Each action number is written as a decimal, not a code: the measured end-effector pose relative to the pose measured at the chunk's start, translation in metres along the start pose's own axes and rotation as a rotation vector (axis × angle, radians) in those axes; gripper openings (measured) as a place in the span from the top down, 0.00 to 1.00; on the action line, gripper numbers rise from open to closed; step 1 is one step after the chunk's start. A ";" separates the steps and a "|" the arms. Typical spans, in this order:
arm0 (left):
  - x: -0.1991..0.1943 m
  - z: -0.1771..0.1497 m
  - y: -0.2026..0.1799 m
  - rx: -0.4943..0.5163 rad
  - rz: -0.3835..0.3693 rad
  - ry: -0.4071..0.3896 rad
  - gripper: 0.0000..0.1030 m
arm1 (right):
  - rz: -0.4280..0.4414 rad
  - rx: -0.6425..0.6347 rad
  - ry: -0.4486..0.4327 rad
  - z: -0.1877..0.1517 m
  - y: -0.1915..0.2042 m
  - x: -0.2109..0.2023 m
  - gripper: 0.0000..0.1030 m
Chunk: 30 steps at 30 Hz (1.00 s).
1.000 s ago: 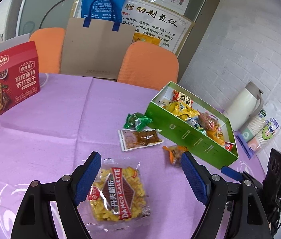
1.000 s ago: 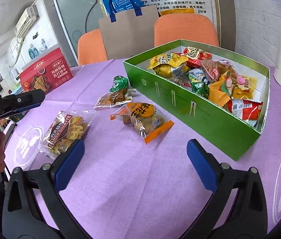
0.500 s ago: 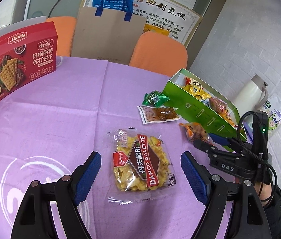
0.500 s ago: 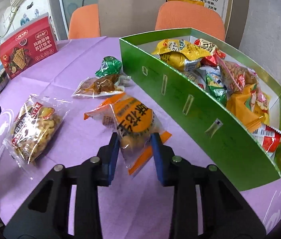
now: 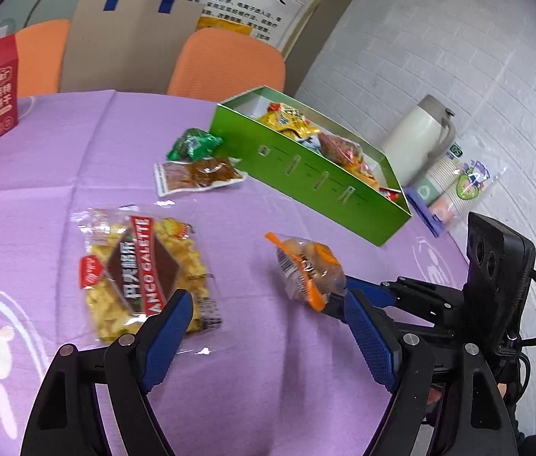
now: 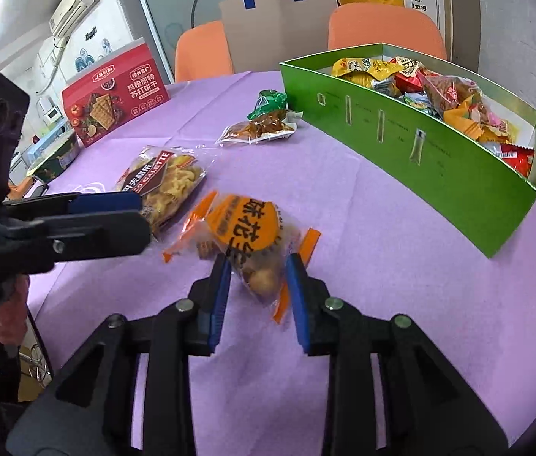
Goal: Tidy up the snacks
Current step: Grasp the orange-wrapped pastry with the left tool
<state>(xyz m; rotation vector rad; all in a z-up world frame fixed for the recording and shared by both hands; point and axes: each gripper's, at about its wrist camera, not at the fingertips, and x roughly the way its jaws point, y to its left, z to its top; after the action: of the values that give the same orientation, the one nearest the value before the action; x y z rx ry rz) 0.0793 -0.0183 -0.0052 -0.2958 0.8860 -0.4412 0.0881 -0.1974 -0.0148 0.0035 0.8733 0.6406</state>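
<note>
My right gripper is shut on an orange snack packet and holds it just above the purple tablecloth; the packet also shows in the left wrist view. My left gripper is open and empty, close to a clear Danco Galette packet, also in the right wrist view. A green box holding several snacks stands to the right, also in the left wrist view. A brown packet and a green packet lie beside the box.
A red cracker box stands at the far left of the table. A white thermos and a sleeve of paper cups stand beyond the green box. Two orange chairs and a paper bag are behind the table.
My right gripper closed on the orange packet and lifted it off the cloth. My left gripper swung right, so the Galette packet now lies at its left finger.
</note>
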 end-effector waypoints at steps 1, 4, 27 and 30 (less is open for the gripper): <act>0.005 0.000 -0.006 0.015 -0.012 0.009 0.22 | 0.001 -0.007 0.000 0.000 0.002 0.000 0.65; 0.017 0.002 -0.018 0.060 -0.027 0.034 0.32 | 0.004 -0.015 -0.004 0.001 0.003 0.000 0.62; 0.044 0.012 -0.018 0.042 -0.046 0.078 0.57 | -0.028 -0.001 -0.040 0.009 0.005 0.001 0.69; 0.038 0.018 -0.028 0.058 -0.060 0.054 0.57 | -0.048 -0.006 -0.087 0.015 0.004 -0.016 0.70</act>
<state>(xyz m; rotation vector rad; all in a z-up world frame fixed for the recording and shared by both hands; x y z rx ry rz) 0.1074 -0.0595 -0.0081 -0.2586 0.9167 -0.5322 0.0896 -0.1985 0.0074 0.0044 0.7852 0.5937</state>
